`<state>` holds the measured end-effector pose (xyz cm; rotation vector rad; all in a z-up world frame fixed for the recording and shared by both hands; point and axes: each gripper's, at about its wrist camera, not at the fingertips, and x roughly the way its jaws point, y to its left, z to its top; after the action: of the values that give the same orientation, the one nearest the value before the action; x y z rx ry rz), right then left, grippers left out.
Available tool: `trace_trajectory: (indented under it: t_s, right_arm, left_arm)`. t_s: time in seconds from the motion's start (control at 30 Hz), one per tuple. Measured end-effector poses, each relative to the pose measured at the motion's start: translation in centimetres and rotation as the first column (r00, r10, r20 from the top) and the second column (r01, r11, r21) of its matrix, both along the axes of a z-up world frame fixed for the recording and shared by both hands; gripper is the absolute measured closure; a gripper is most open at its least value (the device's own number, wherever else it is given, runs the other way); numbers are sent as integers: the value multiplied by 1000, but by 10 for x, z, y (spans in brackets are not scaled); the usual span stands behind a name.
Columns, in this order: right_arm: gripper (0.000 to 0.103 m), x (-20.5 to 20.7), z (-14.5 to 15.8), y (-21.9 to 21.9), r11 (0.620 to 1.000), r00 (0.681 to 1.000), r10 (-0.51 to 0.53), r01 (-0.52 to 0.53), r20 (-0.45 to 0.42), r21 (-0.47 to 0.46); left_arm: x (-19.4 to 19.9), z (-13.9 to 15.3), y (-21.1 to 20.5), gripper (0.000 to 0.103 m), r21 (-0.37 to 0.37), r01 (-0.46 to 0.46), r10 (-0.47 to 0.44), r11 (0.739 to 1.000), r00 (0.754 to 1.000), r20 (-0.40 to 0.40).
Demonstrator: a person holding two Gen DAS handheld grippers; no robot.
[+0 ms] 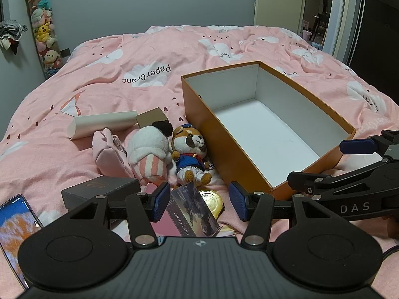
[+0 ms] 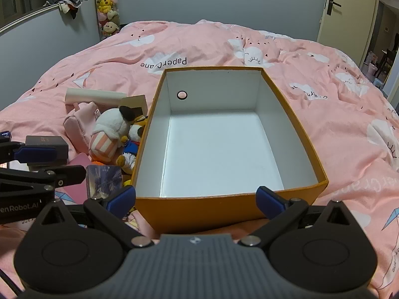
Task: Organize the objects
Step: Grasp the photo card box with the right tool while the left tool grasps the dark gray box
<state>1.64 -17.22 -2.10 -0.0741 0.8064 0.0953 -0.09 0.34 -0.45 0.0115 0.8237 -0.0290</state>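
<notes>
The open box rests on the bed. Left of the box, touching its wall, lies the bear toy; the striped plush and pouch lie farther left. Behind these lies the tube. Before the box's left corner lie the photo card and the dark block.

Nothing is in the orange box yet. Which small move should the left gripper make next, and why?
Probably lower the open left gripper onto the photo card between its fingers and close. The orange box is empty, and this card lies nearest.
</notes>
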Motion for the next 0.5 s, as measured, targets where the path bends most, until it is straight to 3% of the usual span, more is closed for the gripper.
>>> trace_trajectory:
  t_s: [0.5]
  right_arm:
    - [1, 1, -2, -1, 1000, 1000, -2, 2, -12, 8]
  left_arm:
    - [-1, -2, 1, 40, 5, 4, -4, 1000, 1000, -2]
